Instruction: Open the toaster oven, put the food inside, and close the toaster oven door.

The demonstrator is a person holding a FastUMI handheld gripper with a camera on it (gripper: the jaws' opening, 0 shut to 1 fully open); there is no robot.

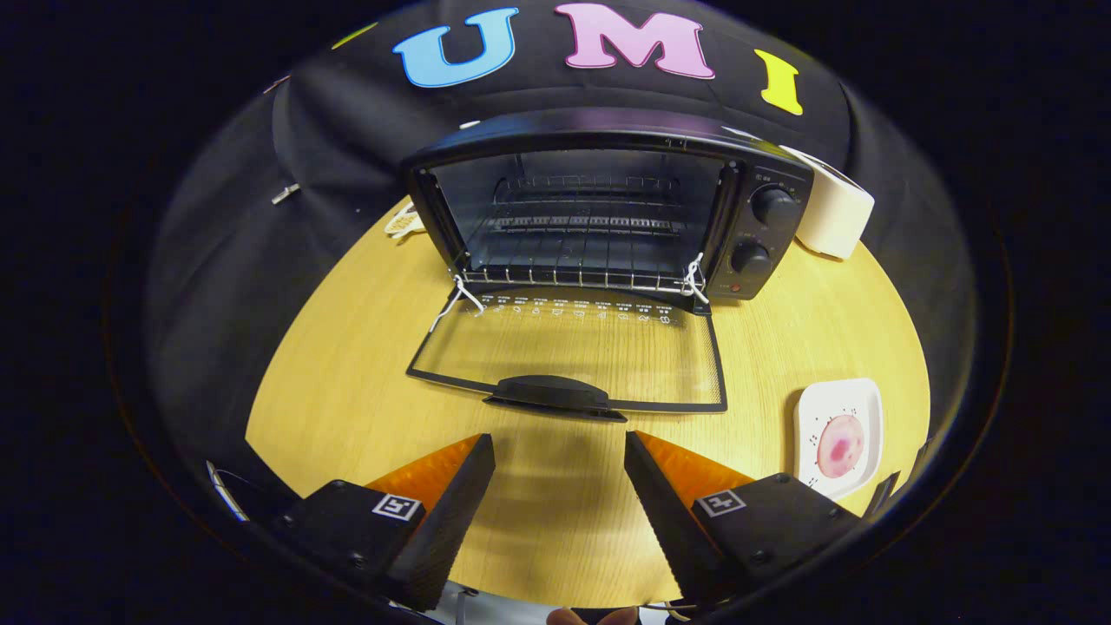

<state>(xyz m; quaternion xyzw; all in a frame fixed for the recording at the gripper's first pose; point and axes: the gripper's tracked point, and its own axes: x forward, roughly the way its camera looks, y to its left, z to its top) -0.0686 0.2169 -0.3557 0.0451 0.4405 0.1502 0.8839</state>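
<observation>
A black toaster oven (608,208) stands at the back of the round wooden table (347,382), its glass door (573,356) folded down flat toward me. The door's black handle (555,395) lies just ahead of my fingers. Inside, a wire rack (577,260) is bare. A round pink piece of food (840,446) rests on a small white plate (859,404) to the right of my right finger. My gripper (560,451) hovers over the table in front of the door, open, with nothing between its fingers.
Two black knobs (764,230) sit on the oven's right panel. A white boxy appliance (835,213) stands behind the oven on the right. A small pale object (402,223) lies by the oven's left rear corner. White cords (460,295) hang at the door hinges.
</observation>
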